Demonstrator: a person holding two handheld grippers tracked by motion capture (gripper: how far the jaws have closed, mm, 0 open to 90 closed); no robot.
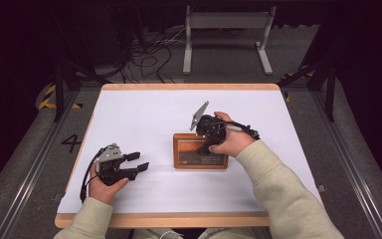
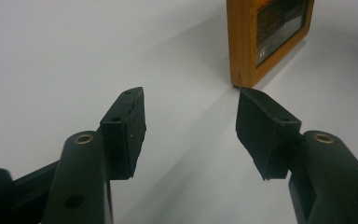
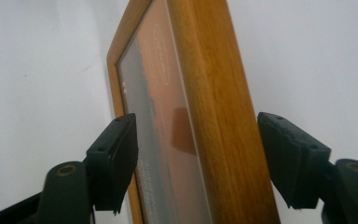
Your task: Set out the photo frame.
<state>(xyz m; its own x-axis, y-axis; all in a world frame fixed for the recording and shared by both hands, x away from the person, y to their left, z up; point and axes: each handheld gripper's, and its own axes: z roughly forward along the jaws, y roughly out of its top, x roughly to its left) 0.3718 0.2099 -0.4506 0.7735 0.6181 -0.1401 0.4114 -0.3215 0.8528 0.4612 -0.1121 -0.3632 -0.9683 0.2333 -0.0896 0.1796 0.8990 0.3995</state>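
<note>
Wooden picture frame [image 1: 200, 151] lies near the middle of the white table [image 1: 144, 109]; your right gripper [image 3: 196, 161] straddles its edge, jaws apart, not touching. Your left gripper [image 1: 138, 162] rests apart, jaws spread, to the frame's left.

Beyond the fingers, past the white surface [image 1: 139, 109], a grey metal stand [image 1: 227, 35] sits on the floor, tangled black cables [image 1: 149, 55] to its left.

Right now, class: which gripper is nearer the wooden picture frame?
Right. The right gripper straddles the picture frame, jaws open either side; the left gripper rests open, apart from it.
</note>
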